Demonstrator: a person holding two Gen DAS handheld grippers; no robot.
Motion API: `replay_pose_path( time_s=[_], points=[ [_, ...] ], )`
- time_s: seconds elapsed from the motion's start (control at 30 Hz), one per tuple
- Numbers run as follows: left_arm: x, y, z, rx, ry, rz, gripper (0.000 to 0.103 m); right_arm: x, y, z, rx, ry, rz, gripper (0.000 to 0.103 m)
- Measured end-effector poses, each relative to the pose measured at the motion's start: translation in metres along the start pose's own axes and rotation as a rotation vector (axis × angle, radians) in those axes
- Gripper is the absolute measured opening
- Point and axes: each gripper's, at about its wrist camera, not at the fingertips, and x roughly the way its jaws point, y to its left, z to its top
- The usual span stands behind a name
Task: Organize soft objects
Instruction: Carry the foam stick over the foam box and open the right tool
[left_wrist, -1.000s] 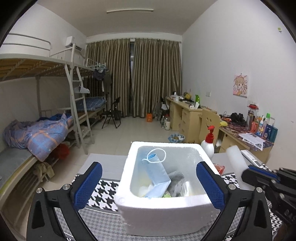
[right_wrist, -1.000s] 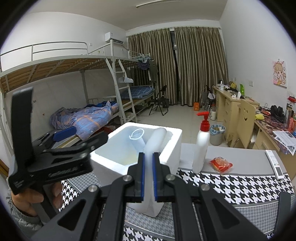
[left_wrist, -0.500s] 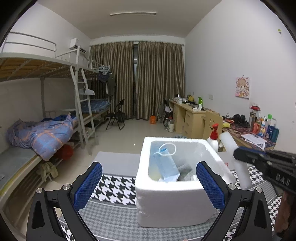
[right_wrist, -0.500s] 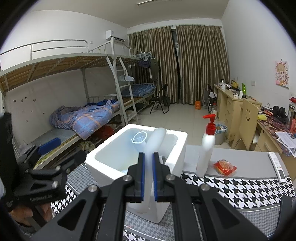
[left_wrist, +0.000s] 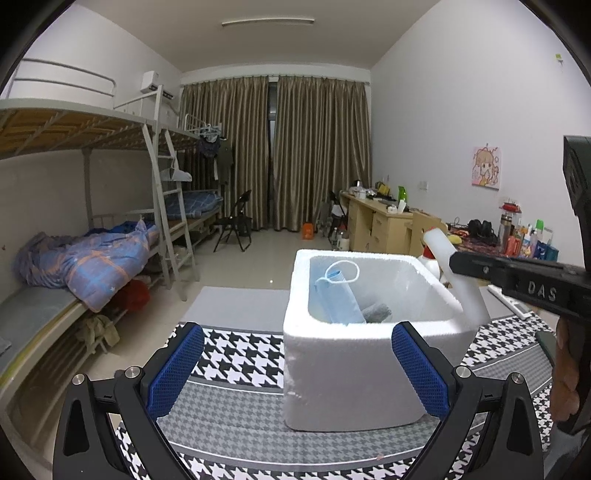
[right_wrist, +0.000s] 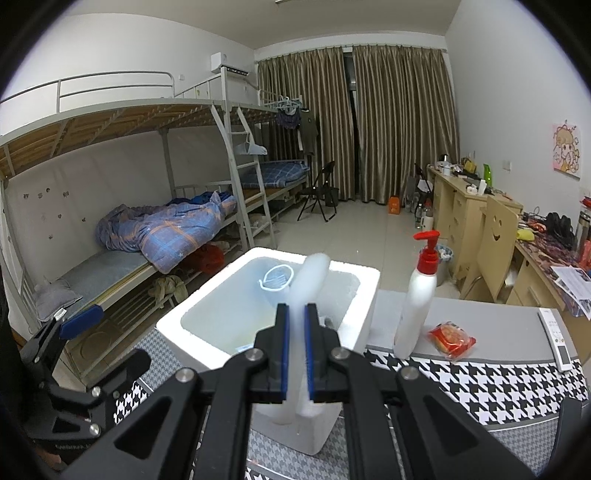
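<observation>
The foam box (right_wrist: 207, 325) sits ahead of the right gripper's fingers (right_wrist: 282, 354). The pump bottle (right_wrist: 417, 295) stands to their right, the snack packet (right_wrist: 451, 339) beyond it.

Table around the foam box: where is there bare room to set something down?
The plain grey strip beyond the houndstooth cloth, left of the foam box, is bare, as is the cloth before the box. Right of it is crowded: pump bottle, red snack packet, remote. The box already holds a blue face mask.

The foam box (left_wrist: 354, 354) wall hides the lower part of the blue face mask (left_wrist: 338, 295) and most of a grey item (left_wrist: 376, 313), whose kind stays unclear.
</observation>
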Motion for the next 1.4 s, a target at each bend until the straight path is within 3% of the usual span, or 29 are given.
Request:
replay_pose_path(
  time_s=[1.13, 1.27, 1.33, 1.4],
  points=[
    [0.001, 0.012, -0.02, -0.027, 0.06, 0.004, 0.102, 0.064, 0.003, 0.004, 0.01, 0.117, 0.004, 0.01],
    [0.002, 0.013, -0.019, -0.03, 0.062, 0.007, 0.102, 0.066, 0.004, 0.004, 0.004, 0.128, -0.001, 0.017],
    [0.003, 0.013, -0.019, -0.03, 0.063, 0.003, 0.102, 0.065, 0.004, 0.005, 0.007, 0.126, 0.001, 0.03],
    [0.003, 0.013, -0.018, -0.03, 0.062, 0.007, 0.102, 0.063, 0.006, 0.005, 0.006, 0.11, 0.006, 0.062]
  ],
)
